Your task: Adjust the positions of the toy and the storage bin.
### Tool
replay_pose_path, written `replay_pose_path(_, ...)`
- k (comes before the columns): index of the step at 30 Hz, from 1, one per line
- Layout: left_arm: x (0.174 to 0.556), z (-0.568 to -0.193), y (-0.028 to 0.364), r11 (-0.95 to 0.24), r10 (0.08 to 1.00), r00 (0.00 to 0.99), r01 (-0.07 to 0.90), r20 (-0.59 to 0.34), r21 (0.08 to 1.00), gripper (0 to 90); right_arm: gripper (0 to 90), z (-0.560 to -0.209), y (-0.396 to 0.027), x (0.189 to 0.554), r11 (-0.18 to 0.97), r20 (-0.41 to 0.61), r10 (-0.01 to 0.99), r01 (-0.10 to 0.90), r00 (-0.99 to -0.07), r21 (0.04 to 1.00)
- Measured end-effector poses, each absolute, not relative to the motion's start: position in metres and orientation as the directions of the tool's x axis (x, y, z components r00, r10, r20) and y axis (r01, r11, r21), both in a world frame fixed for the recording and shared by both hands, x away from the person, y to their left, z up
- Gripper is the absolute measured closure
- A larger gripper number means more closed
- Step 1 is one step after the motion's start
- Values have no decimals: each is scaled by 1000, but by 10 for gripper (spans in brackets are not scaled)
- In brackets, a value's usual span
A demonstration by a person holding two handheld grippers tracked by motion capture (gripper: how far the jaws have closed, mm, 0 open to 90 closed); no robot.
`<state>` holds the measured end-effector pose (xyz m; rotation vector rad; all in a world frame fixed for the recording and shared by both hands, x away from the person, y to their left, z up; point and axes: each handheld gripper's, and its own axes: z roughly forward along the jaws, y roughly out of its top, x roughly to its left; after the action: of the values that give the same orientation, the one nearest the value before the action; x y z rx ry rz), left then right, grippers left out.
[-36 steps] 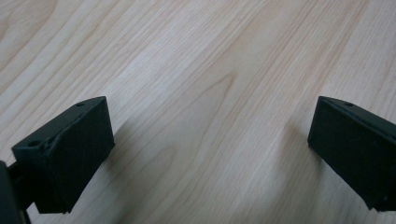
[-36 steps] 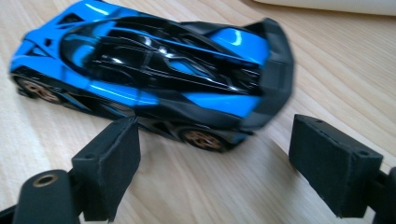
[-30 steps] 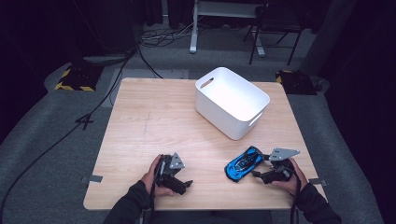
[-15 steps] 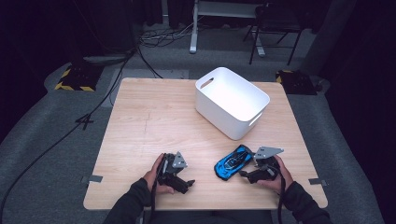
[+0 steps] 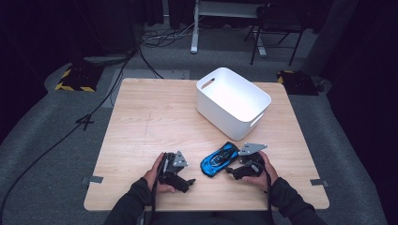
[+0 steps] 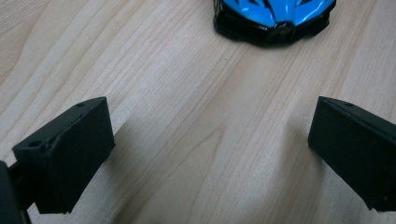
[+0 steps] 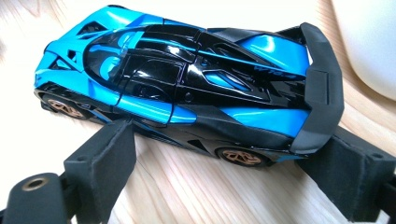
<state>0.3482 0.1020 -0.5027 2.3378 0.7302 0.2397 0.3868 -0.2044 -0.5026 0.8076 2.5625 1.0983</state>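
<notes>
A blue and black toy sports car (image 5: pixel 219 159) stands on the wooden table (image 5: pixel 155 122) near its front edge. In the right gripper view the car (image 7: pixel 187 88) lies broadside across my right gripper's (image 7: pixel 224 172) fingertips, one tip at its door and the other under the rear wing. That right gripper (image 5: pixel 231 169) is open; its jaws have just been closing a little, with the car at the tips and not between the pads. My left gripper (image 5: pixel 187 183) rests open on the table left of the car. The car's nose (image 6: pixel 275 16) lies a short way beyond the left gripper's (image 6: pixel 210 154) jaws.
A white plastic bin (image 5: pixel 220 117) with handle slots stands at the back right of the table, and its corner (image 7: pixel 369 42) shows just behind the car. Bare wood lies to the left. Cables and chair legs are on the floor beyond.
My right gripper and the blue car have slid left together along the front of the table, toward the left gripper. The left hand has stayed put.
</notes>
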Motion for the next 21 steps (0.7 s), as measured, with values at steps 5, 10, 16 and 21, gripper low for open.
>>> replay_pose_path(5, 355, -502, 92, -621, 568, 823, 439, -13, 649, 3, 160, -503, -199, 386, 570, -7, 565, 384, -825, 726)
replay_pose_path(10, 355, -502, 79, -622, 557, 830, 447, -37, 643, 3, 286, -502, -200, 383, 566, 1, 545, 369, -838, 737)
replay_pose_path(16, 352, -502, 59, -629, 541, 841, 425, -26, 651, 3, 349, -501, -216, 382, 536, 44, 538, 382, -842, 753)
replay_pose_path(21, 348, -502, 50, -633, 550, 835, 417, -1, 652, 5, 313, -501, -232, 377, 554, 22, 537, 372, -843, 745)
